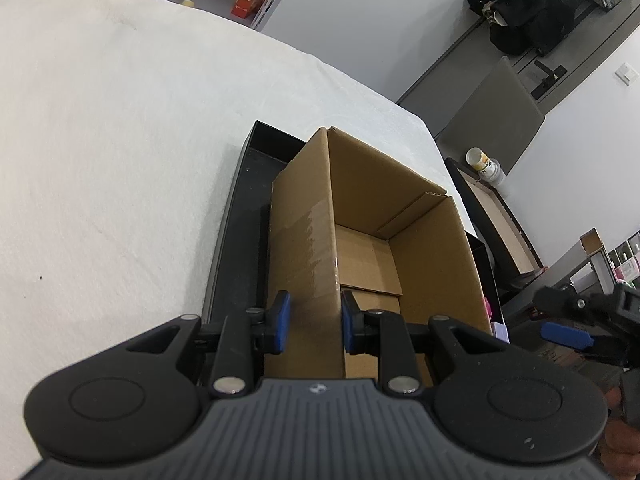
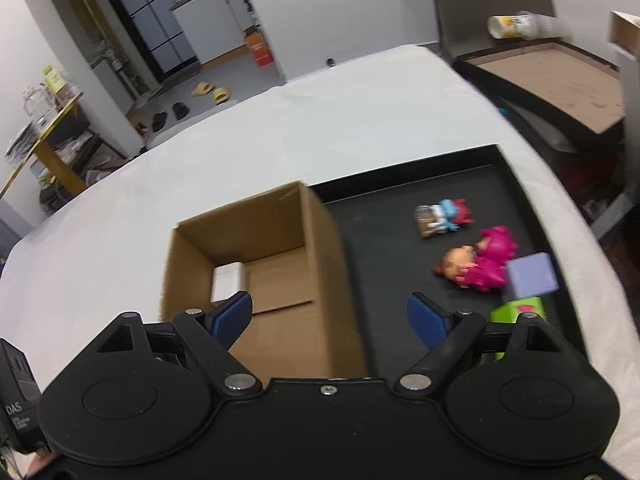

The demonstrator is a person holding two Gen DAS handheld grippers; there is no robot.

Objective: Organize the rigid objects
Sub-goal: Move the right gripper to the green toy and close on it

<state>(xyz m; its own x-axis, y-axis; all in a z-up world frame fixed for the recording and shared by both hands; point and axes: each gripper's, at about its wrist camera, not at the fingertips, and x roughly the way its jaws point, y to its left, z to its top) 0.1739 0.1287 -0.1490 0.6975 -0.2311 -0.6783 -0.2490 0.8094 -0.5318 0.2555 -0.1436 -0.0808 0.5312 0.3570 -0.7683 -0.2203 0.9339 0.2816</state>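
An open cardboard box (image 1: 384, 216) stands in a black tray (image 1: 236, 232) on the white table. My left gripper (image 1: 314, 322) is shut on the box's near left wall, one blue pad on each side. In the right wrist view the same box (image 2: 256, 248) holds a white block (image 2: 226, 280). My right gripper (image 2: 330, 316) is open and empty above the box's near right corner. On the tray (image 2: 400, 184) to the right lie a pink doll (image 2: 478, 264), a small blue figure (image 2: 442, 216), a purple cube (image 2: 530, 274) and a green block (image 2: 516, 310).
White cloth covers the table (image 1: 120, 140). Past its right edge stand a grey chair (image 1: 492, 116) and a low shelf with a white can (image 1: 486, 166). The right gripper's blue finger shows at the left wrist view's right side (image 1: 566, 334).
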